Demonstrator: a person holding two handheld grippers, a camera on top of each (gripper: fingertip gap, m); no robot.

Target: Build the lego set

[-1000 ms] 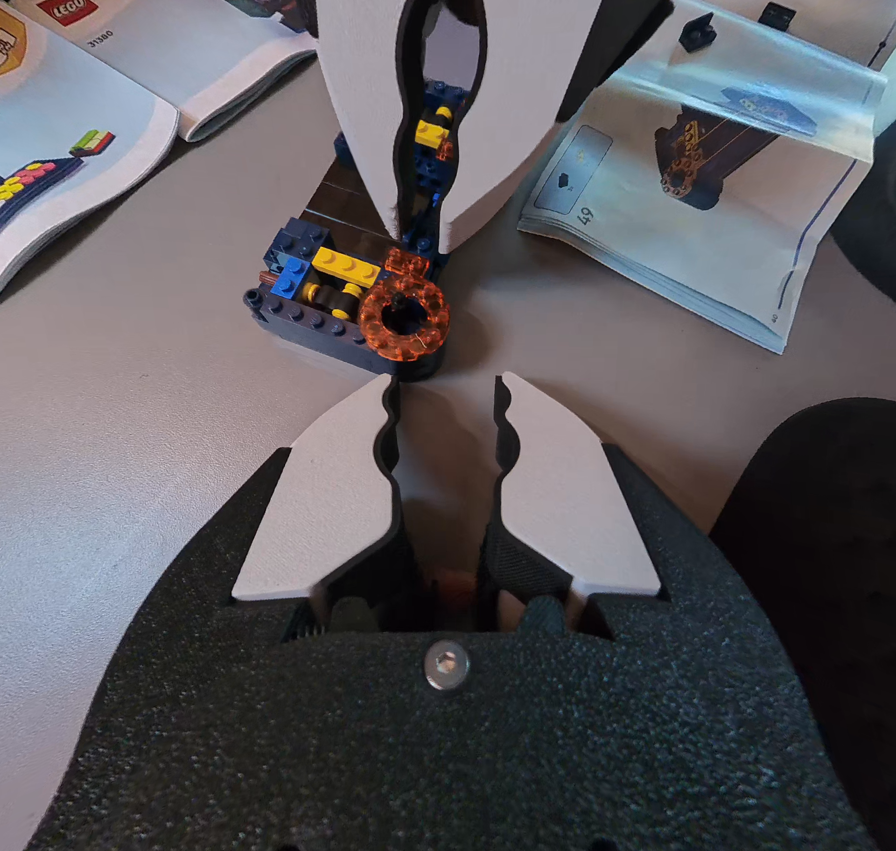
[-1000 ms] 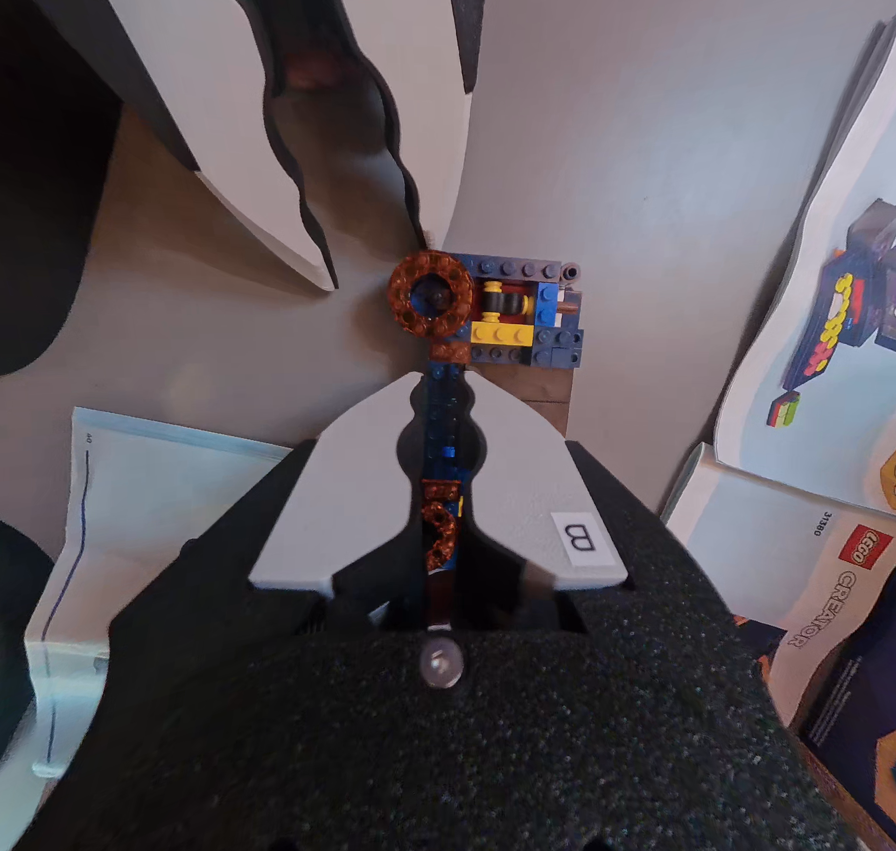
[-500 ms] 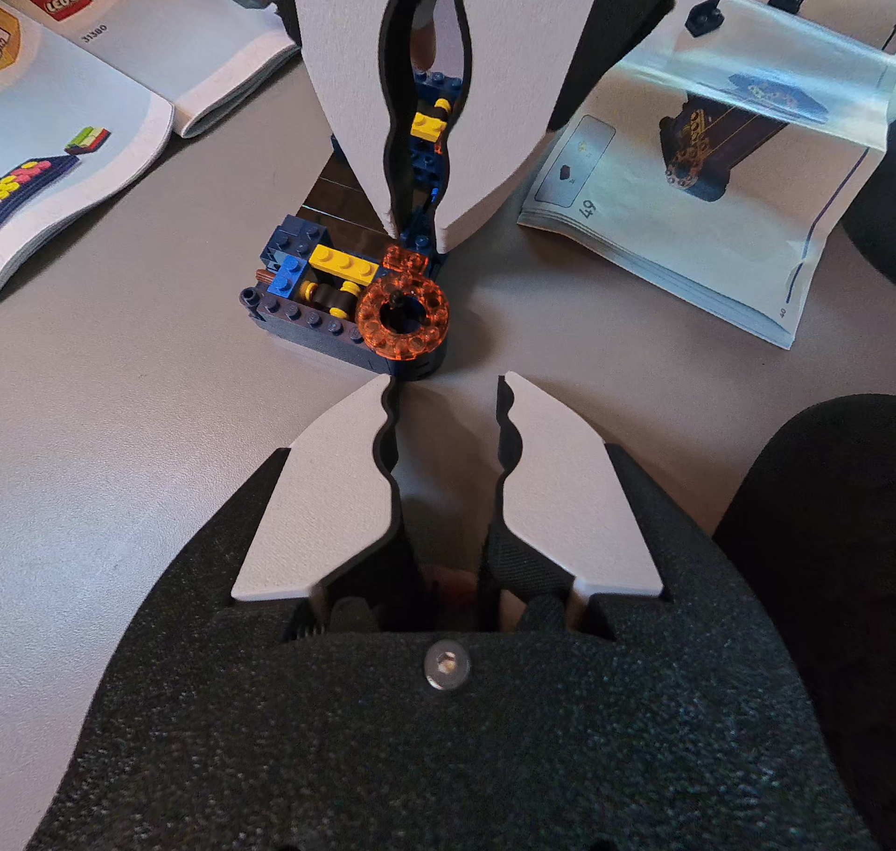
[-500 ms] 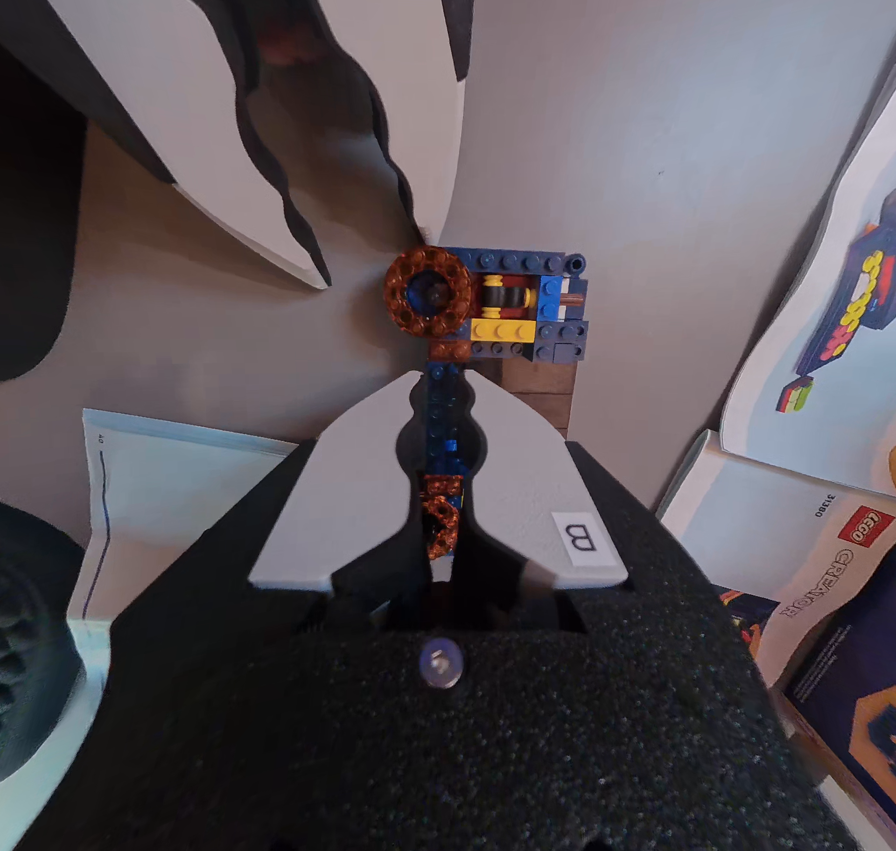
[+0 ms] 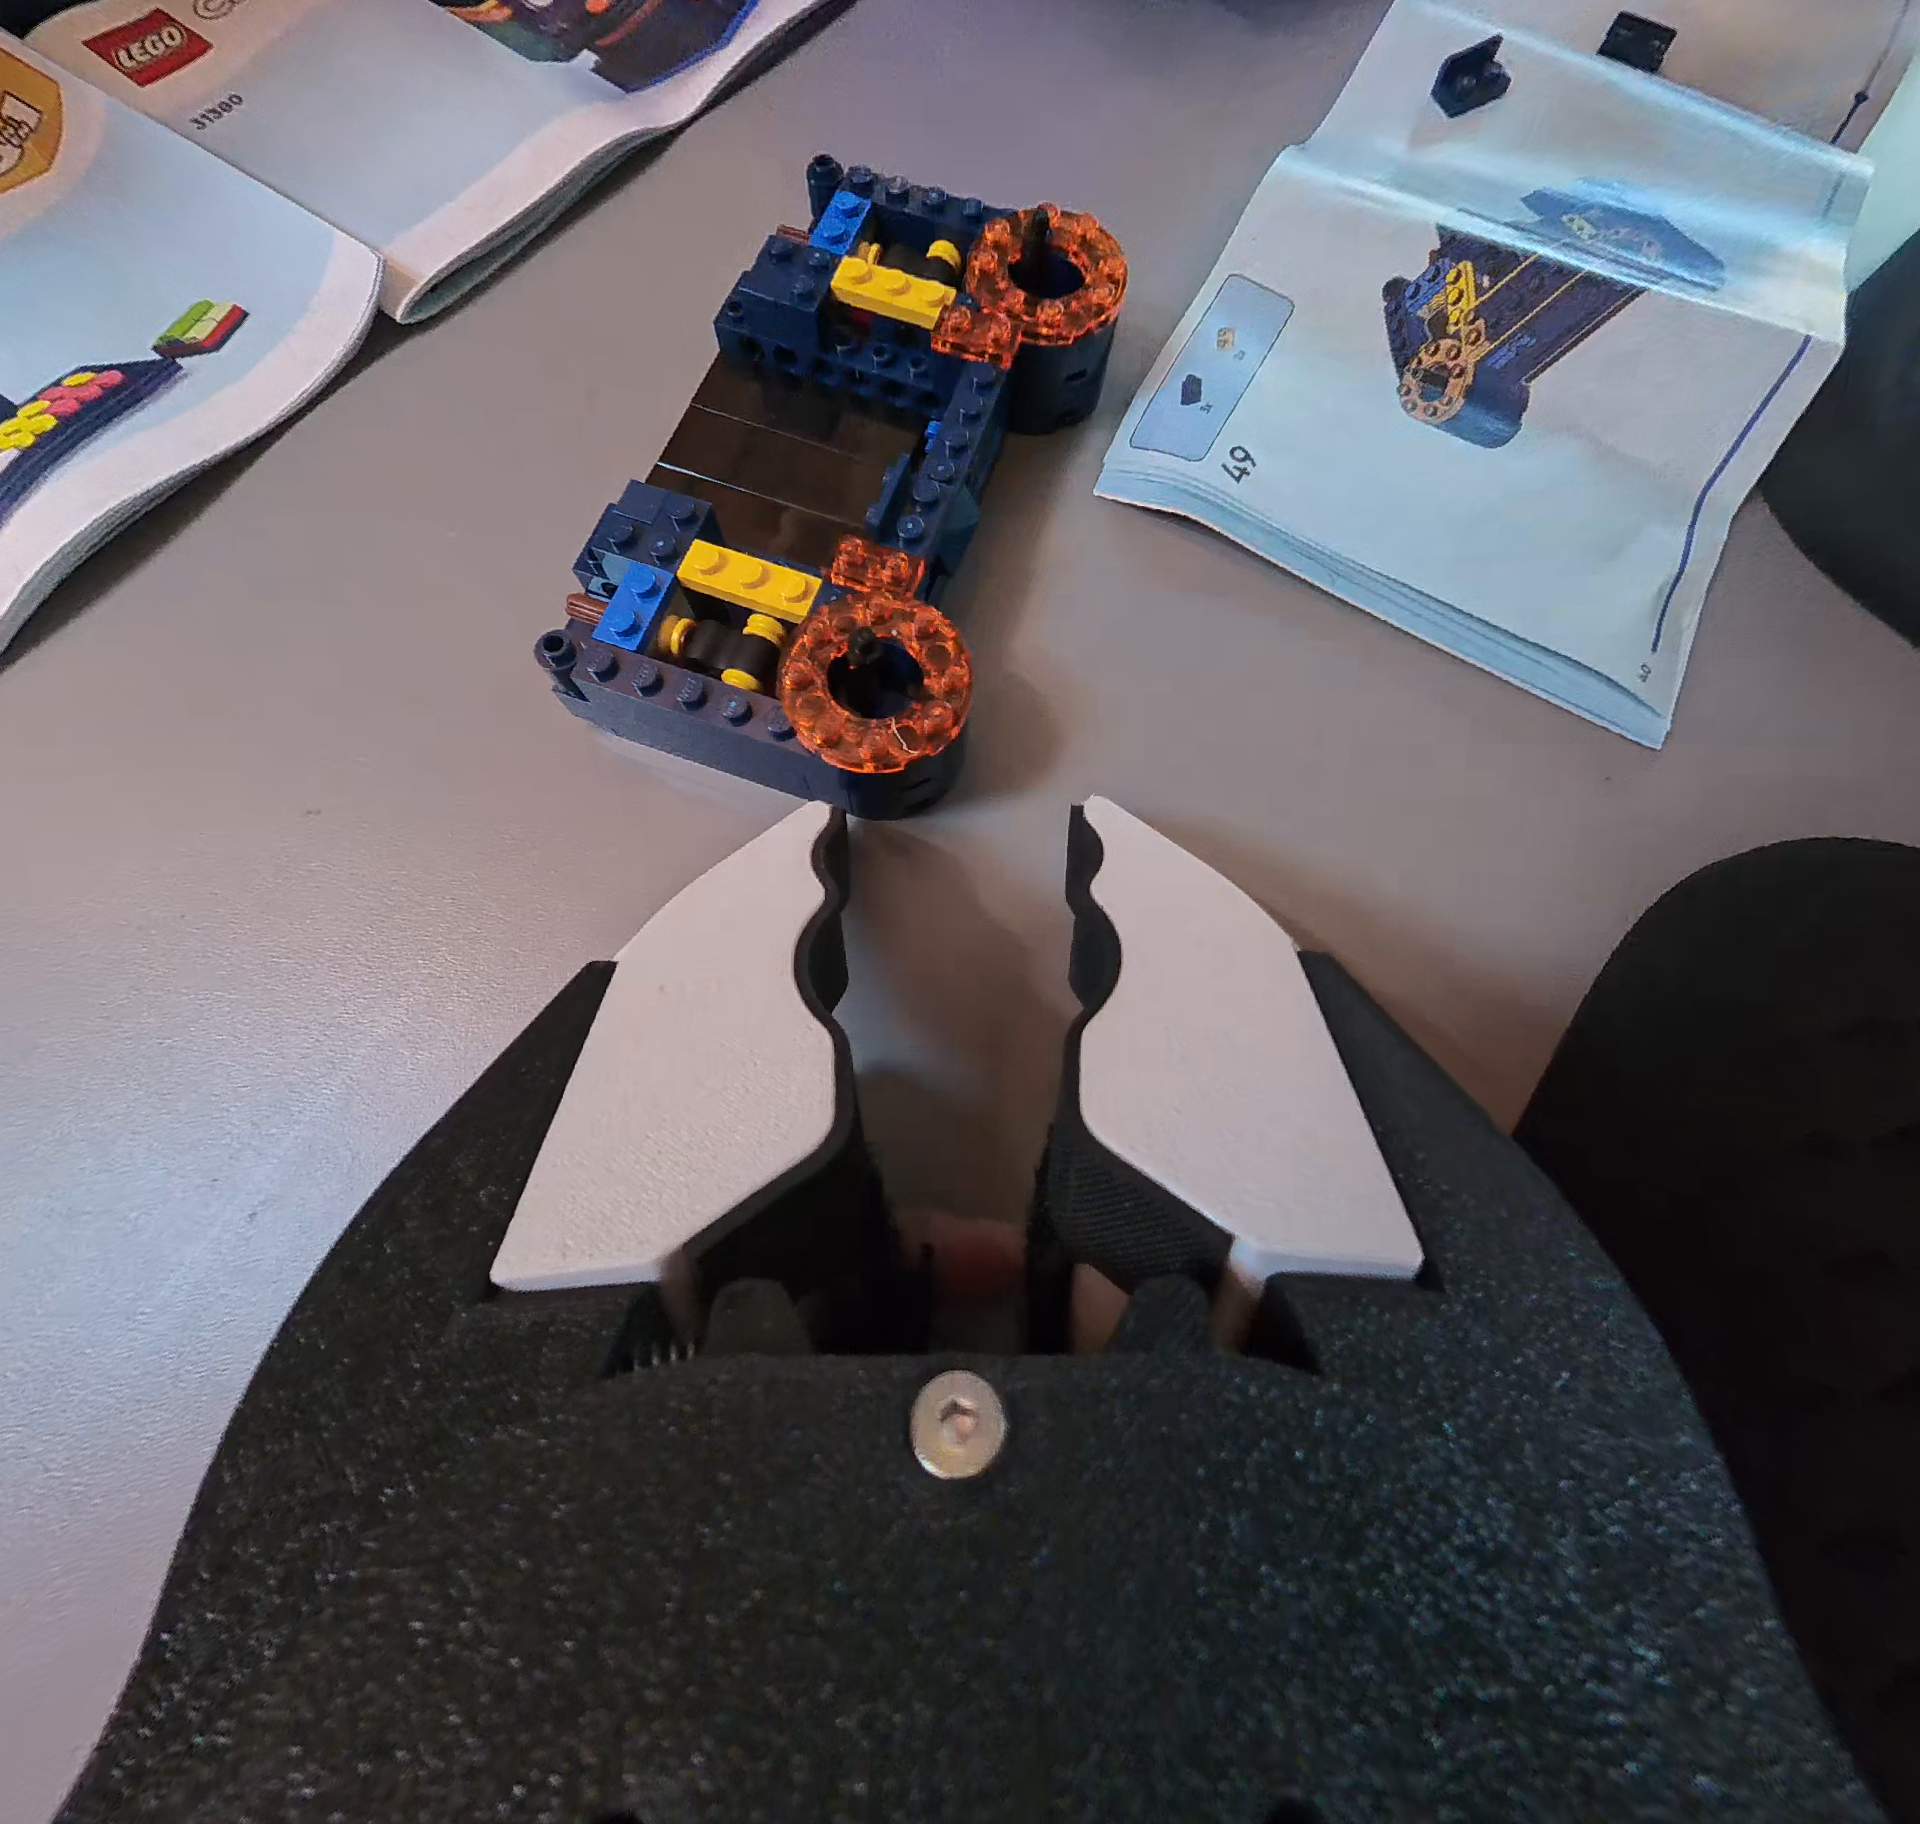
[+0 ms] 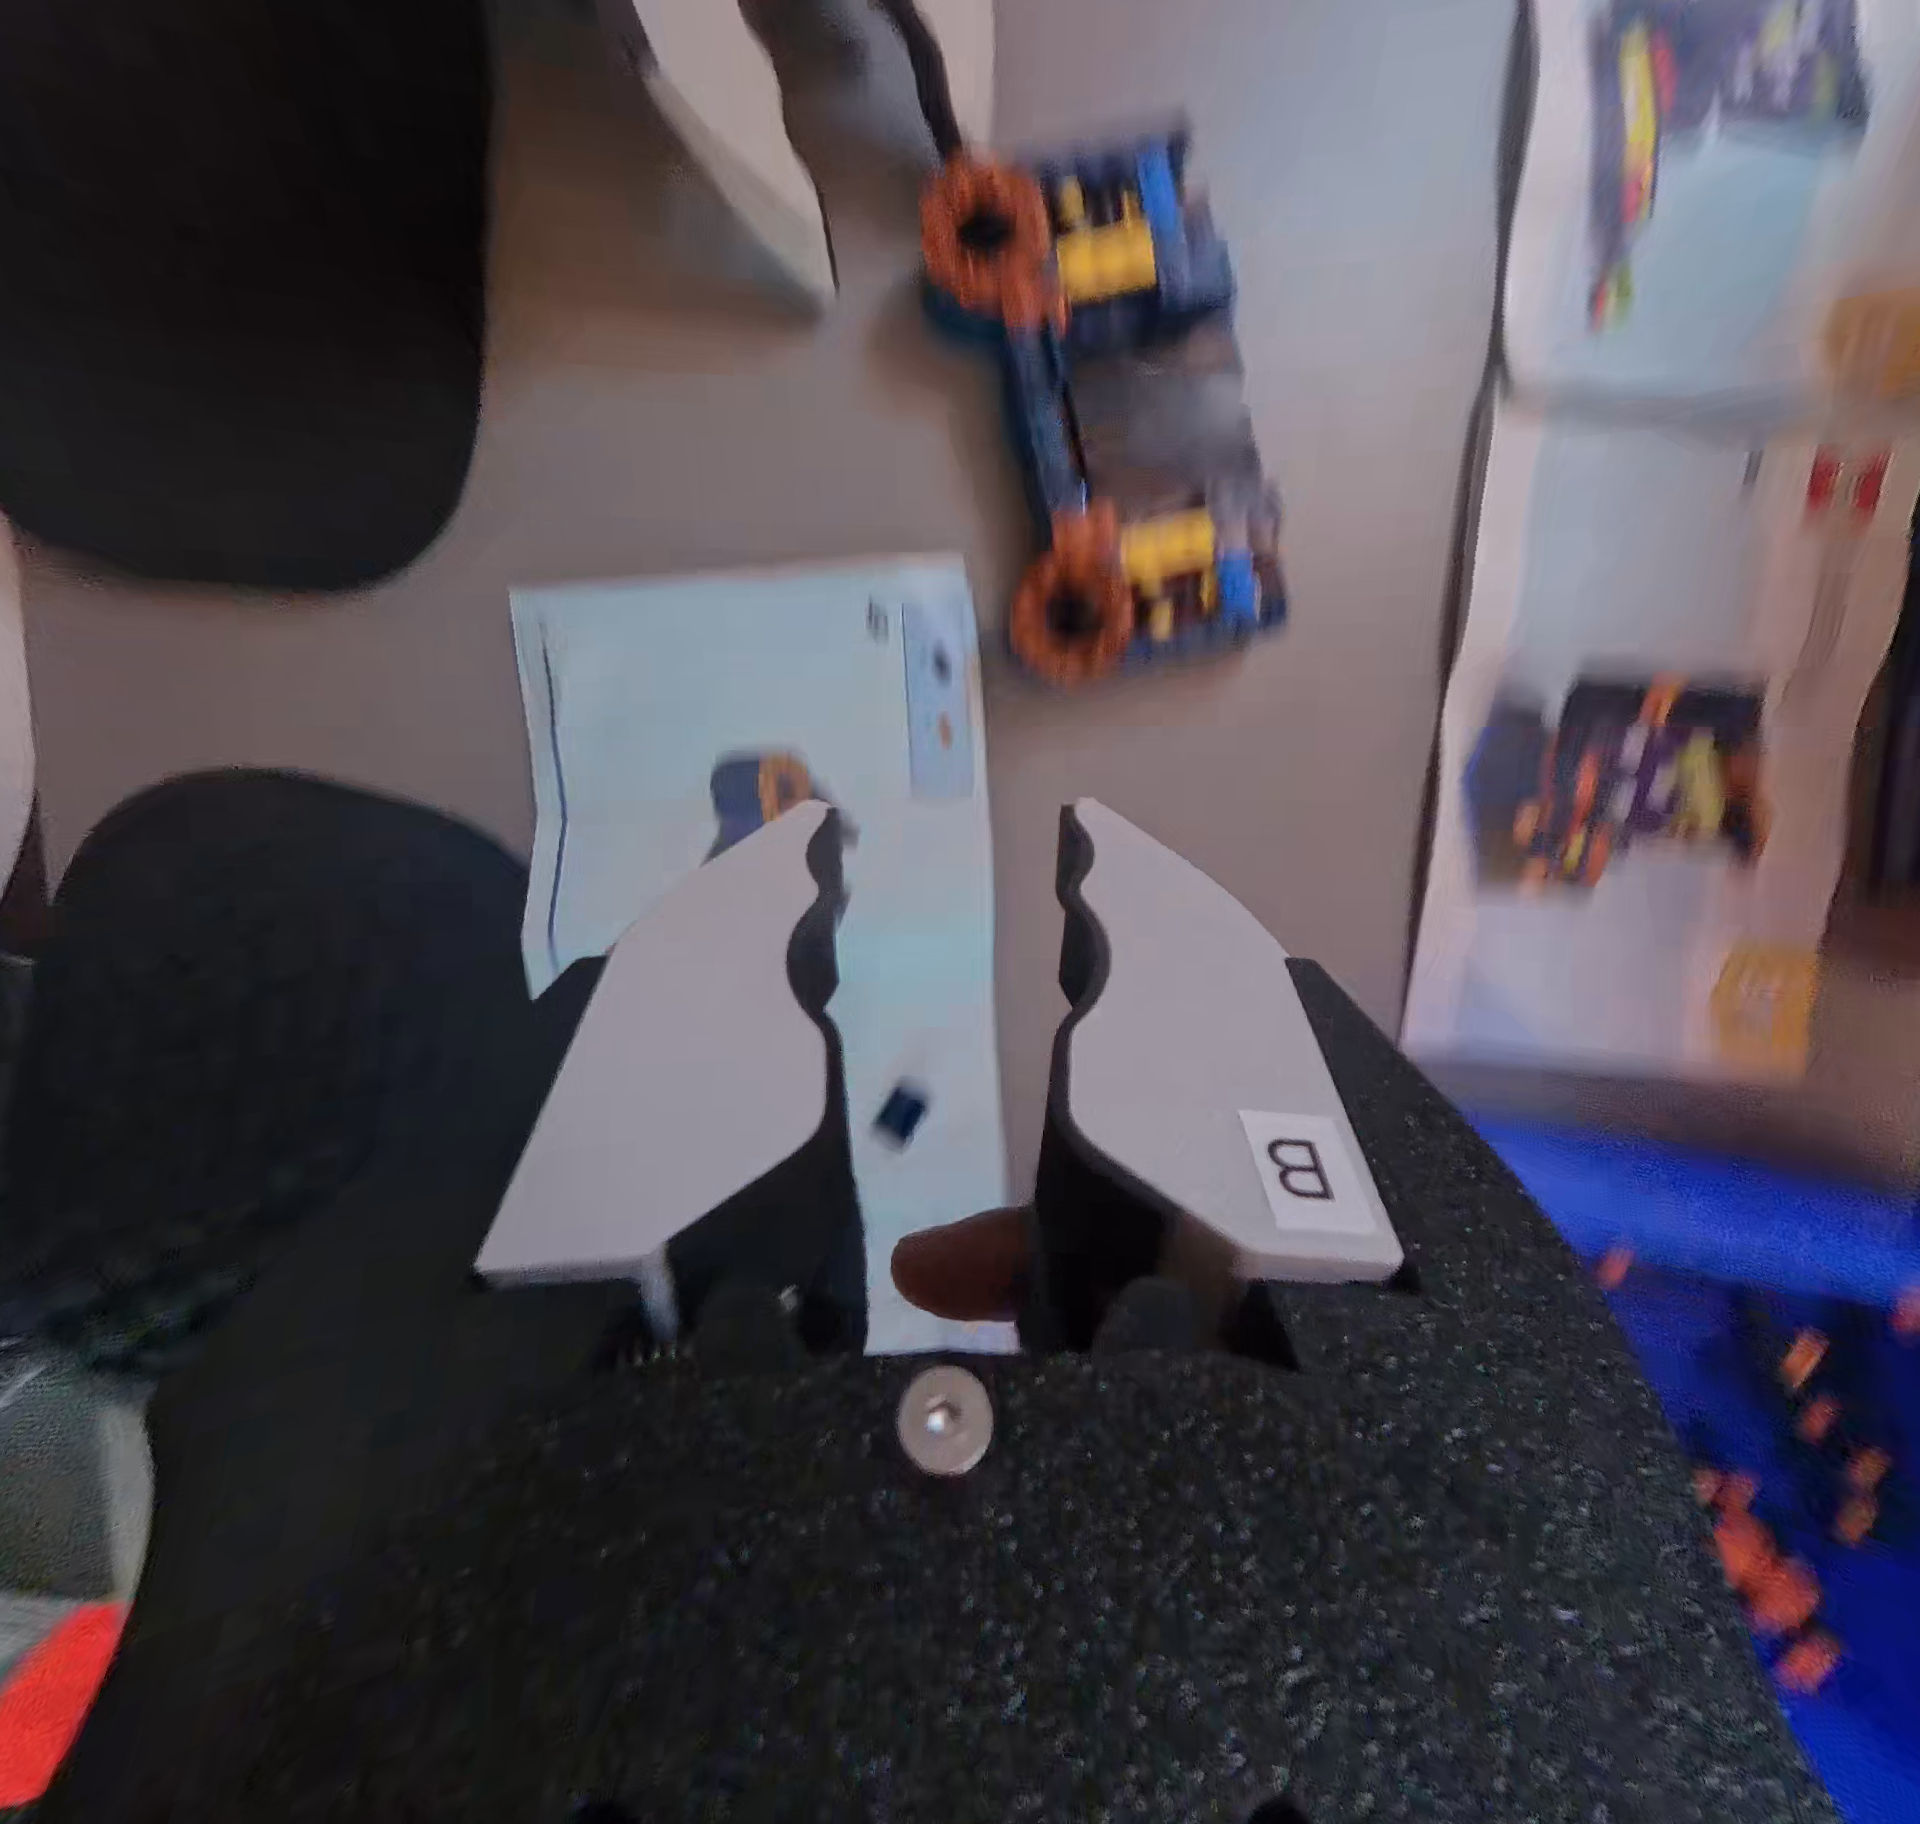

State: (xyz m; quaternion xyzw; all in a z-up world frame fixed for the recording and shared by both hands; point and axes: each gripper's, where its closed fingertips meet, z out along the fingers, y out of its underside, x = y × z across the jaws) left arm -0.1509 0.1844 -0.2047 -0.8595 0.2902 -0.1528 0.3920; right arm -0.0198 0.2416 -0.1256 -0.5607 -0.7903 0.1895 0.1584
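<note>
The left gripper [image 5: 954,818] is seen low in the middle of its view. Its fingers [image 5: 727,995] are spread apart and nothing is held between them. Only bare table [image 5: 260,891] is seen in the gap. One finger tip is just beside the near edge of the brick model [image 5: 831,486], by its near orange ring [image 5: 878,683]; whether they touch cannot be told. The model lies flat on the table in the upper middle of the frame. A second orange ring [image 5: 1049,268] is seen at its far end.

An open booklet [image 5: 1475,340] lies at the upper right, near the model, with a strip of bare table between them. Two more booklets [image 5: 343,91] are seen at the upper left, well apart from the model. Wide bare table is found at the left of the frame. A black shape [image 5: 1766,1203] fills the right edge.

The right gripper [image 6: 945,818] is seen blurred in its view. Its fingers [image 6: 707,1026] are spread too, and nothing is gripped. They hang over a booklet page [image 6: 727,694], apart from the model [image 6: 1122,424] at the upper middle. A blue bin [image 6: 1714,1307] is seen at the lower right.
</note>
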